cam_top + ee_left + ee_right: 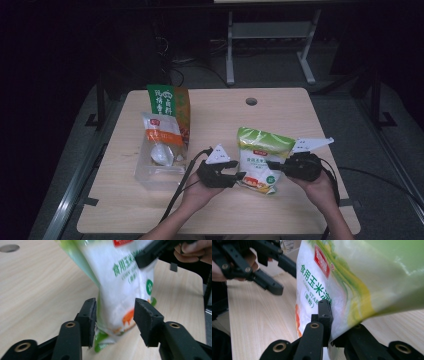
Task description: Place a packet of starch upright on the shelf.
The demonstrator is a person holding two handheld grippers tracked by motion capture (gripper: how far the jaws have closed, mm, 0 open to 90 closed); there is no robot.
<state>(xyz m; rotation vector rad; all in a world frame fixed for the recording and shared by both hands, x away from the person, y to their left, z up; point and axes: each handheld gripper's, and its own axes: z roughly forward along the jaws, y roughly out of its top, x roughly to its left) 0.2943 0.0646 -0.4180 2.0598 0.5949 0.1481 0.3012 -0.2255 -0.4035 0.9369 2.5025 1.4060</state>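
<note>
Right claw (274, 165) clamped on starch bag's (261, 159) edge, bag mid-worktop (300, 107), long axis 12-to-6. Left claw (239, 176) at bag's 7 o'clock corner, jaws apart, pads not pressing, corner between them. Clear box (159, 170) with two packets at 9 o'clock, out of the way.

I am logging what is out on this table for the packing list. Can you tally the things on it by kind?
Food pouches: 3, namely the green and white starch pouch, the orange and white pouch and the green and orange pouch.
Clear plastic bins: 1, the clear bin with the two left-hand pouches standing in it.
Total: 4
</note>
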